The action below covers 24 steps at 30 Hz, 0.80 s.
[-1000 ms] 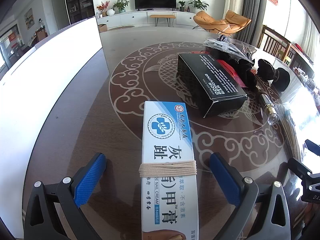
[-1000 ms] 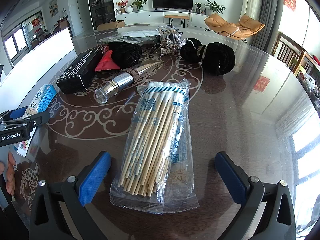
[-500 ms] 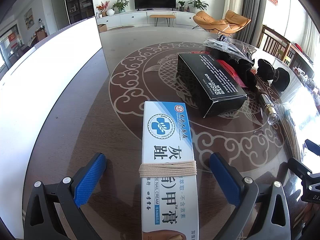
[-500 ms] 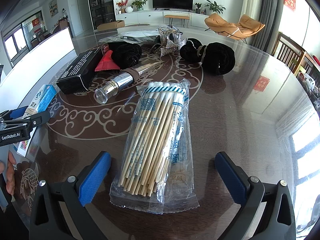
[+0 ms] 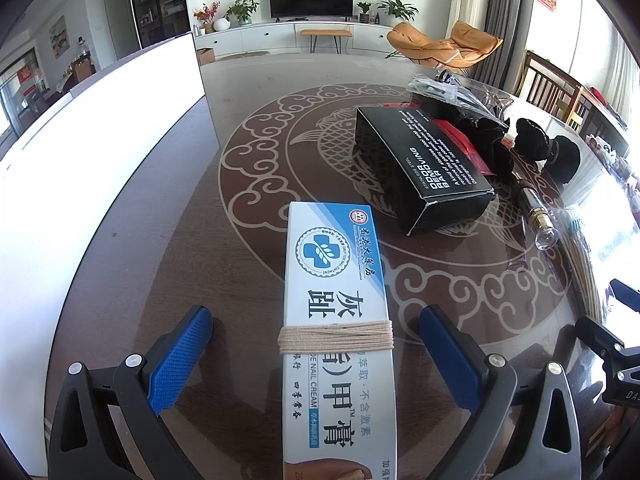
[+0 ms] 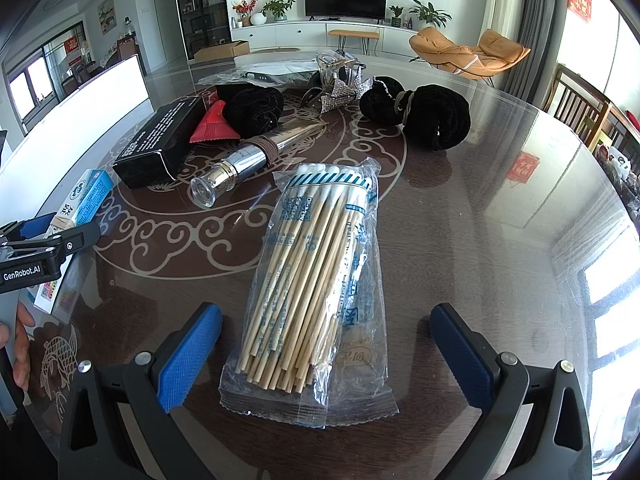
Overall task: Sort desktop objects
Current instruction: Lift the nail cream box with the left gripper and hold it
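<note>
Blue-padded left gripper and right gripper are gaping empty; we're sorting nothing yet, clutter at 12 o'clock.

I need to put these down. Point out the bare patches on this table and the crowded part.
Bare: the tabletop right of the cotton swab bag, and the strip between the nail cream box and the white panel. Crowded: the far centre around the black box, silver tube and black scrunchies.

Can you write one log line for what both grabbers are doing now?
left gripper: open, around nail cream box | right gripper: open, around cotton swab pack
</note>
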### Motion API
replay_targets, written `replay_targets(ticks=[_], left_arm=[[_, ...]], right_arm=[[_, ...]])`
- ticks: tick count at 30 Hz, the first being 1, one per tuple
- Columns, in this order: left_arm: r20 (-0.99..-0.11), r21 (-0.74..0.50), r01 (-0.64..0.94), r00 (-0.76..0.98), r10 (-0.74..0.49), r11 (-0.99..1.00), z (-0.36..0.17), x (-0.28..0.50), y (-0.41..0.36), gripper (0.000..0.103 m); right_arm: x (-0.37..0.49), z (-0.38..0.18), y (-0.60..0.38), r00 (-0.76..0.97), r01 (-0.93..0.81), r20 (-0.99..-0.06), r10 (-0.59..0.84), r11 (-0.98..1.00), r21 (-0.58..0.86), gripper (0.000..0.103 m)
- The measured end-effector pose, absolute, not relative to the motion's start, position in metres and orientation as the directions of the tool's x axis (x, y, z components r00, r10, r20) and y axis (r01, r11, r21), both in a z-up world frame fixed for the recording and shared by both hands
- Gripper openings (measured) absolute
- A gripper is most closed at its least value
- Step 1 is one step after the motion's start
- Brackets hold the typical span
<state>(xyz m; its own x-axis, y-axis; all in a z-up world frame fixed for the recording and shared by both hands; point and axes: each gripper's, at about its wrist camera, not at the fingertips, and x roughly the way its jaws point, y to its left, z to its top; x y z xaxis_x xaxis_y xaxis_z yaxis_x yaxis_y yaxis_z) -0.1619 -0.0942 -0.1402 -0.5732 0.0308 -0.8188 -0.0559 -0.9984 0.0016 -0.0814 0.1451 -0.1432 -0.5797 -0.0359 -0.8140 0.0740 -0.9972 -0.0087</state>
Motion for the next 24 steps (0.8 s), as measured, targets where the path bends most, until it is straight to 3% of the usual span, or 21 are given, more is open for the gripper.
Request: replay_targets(ticks=[13, 20, 24], left_arm=[[-0.821, 0.008, -0.098, -0.569, 0.050, -0.995, -0.139, -0.160, -0.088, 0.103], [-0.783, 0.002, -0.167, -0.613, 0.102, -0.986, -0.131, -0.150, -0.070, 0.047], [-0.779, 0.018, -0.217, -0.616, 0.122, -0.976, -0.130, -0.151, -0.052, 0.045]], right_arm=[[-0.082, -0.144, 0.144, -0.580, 0.074, -0.814, -0.036, -0.997, -0.009, 0.103], [-0.082, -0.143, 0.145, -0.580, 0.074, -0.814, -0.036, -0.997, -0.009, 0.103], [-0.082, -0.143, 0.145, -0.580, 0.074, -0.814, -0.036, -0.997, -0.009, 0.103]])
